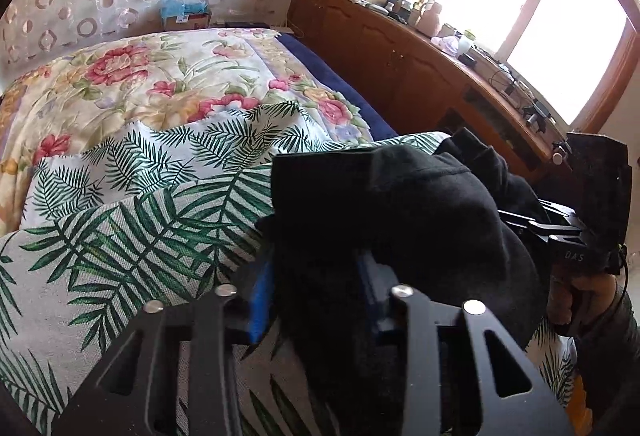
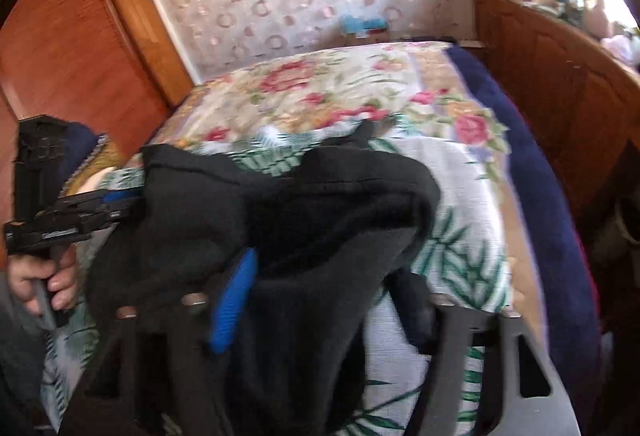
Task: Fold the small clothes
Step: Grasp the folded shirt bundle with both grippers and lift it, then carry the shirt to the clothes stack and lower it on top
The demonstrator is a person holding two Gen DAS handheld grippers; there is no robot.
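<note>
A small black garment (image 1: 400, 203) hangs bunched above the bed, stretched between my two grippers. In the left wrist view my left gripper (image 1: 316, 276) has its blue pads (image 1: 260, 300) closed on a thick fold of the black cloth. My right gripper (image 1: 524, 222) reaches into the garment's right side, with a hand on its handle. The right wrist view is blurred. There the black garment (image 2: 320, 203) drapes over my right gripper (image 2: 324, 296), filling the gap beside its blue pad (image 2: 234, 300). My left gripper (image 2: 116, 203) bites the garment's left edge.
Below lies a palm-leaf cloth (image 1: 140, 228) on a floral bedspread (image 1: 140, 75) with a navy blanket (image 2: 540, 163) along its right edge. A long wooden cabinet (image 1: 400, 63) with clutter runs along the right under a bright window. Wooden doors (image 2: 72, 47) stand at the left.
</note>
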